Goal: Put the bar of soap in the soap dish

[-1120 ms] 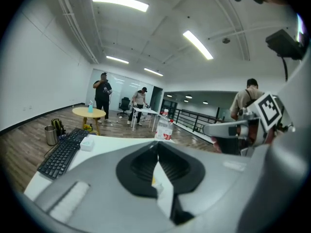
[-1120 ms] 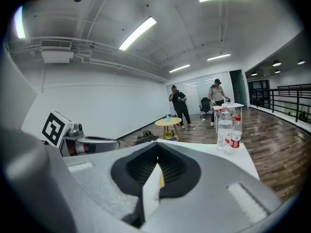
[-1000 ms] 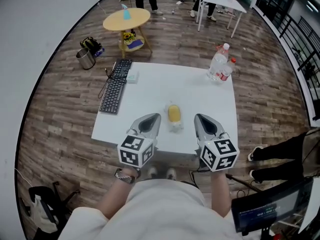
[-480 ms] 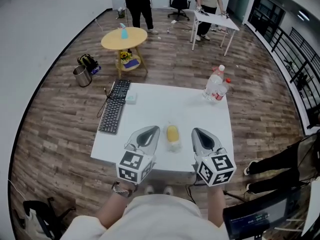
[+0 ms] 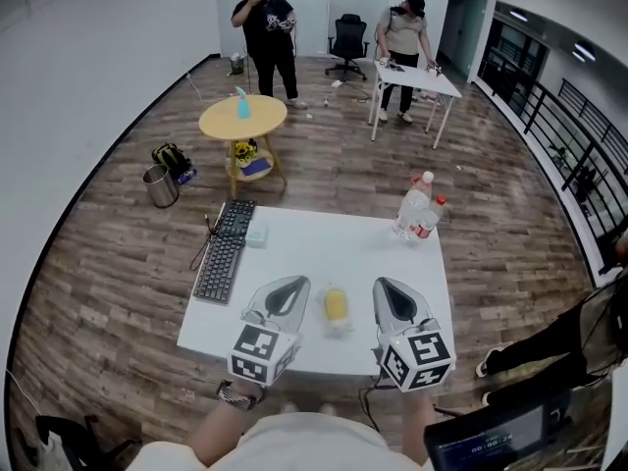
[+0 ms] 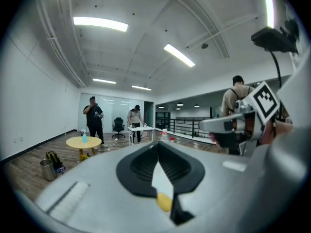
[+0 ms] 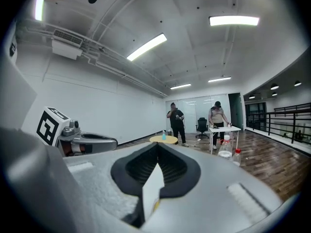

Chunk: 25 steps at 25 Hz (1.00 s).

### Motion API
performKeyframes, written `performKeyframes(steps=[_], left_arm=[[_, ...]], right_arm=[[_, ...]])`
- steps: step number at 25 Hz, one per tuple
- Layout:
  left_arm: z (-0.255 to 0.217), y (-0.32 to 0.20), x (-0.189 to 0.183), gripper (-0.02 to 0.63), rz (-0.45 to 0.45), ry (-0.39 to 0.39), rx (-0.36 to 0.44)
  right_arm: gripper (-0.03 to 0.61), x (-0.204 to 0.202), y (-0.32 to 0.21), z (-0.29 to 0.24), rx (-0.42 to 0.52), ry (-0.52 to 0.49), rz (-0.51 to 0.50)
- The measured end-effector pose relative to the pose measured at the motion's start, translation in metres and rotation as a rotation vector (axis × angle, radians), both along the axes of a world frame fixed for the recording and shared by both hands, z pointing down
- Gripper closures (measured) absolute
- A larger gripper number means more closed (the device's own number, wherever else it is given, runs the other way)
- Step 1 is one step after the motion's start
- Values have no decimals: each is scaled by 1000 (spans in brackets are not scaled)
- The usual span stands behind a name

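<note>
A yellow bar of soap [image 5: 337,303] lies near the front edge of a white worktop [image 5: 324,248], resting in what appears to be a clear soap dish [image 5: 339,326], though the dish's outline is hard to make out. The soap sits between the two tongs, which hover above the worktop on either side of it and touch neither soap nor dish. The left tongs [image 5: 292,285] have their jaws closed together with nothing gripped, and the right tongs [image 5: 385,286] are likewise closed and empty; each carries its marker cube toward the person's wrists. In the left gripper view a sliver of the soap shows below the closed jaws. Farther back on the worktop, a black keyboard [image 5: 222,256] lies along the left edge with a small pale box [image 5: 257,234] just beside it, and two plastic bottles [image 5: 416,210] stand together at the far right corner. Beyond, on the wooden floor [image 5: 334,180], stand a round yellow table [image 5: 242,119] with a blue bottle [image 5: 242,104], a metal bin [image 5: 162,185], a white table [image 5: 413,78], an office chair [image 5: 345,39] and two people [image 5: 266,39].
</note>
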<state>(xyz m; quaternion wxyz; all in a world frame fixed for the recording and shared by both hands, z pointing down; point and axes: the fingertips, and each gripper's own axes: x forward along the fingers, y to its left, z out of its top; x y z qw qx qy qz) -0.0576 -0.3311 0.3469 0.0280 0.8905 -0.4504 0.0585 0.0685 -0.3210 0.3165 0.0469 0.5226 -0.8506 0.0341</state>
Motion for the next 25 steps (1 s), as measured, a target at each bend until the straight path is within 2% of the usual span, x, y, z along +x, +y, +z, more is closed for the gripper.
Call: performKeyframes(steps=[12,18,25], left_arm=[[-30,-5,7,606,22,-22,109],[-39,-9,5,606,25,-58,150],[-41,-7,3,606,36,-67,165]], right_arm=[[577,7,-11,-33,101,16,8],[577,7,-19,-41,112,23,2],[577,5,-18,-40,109,25,16]])
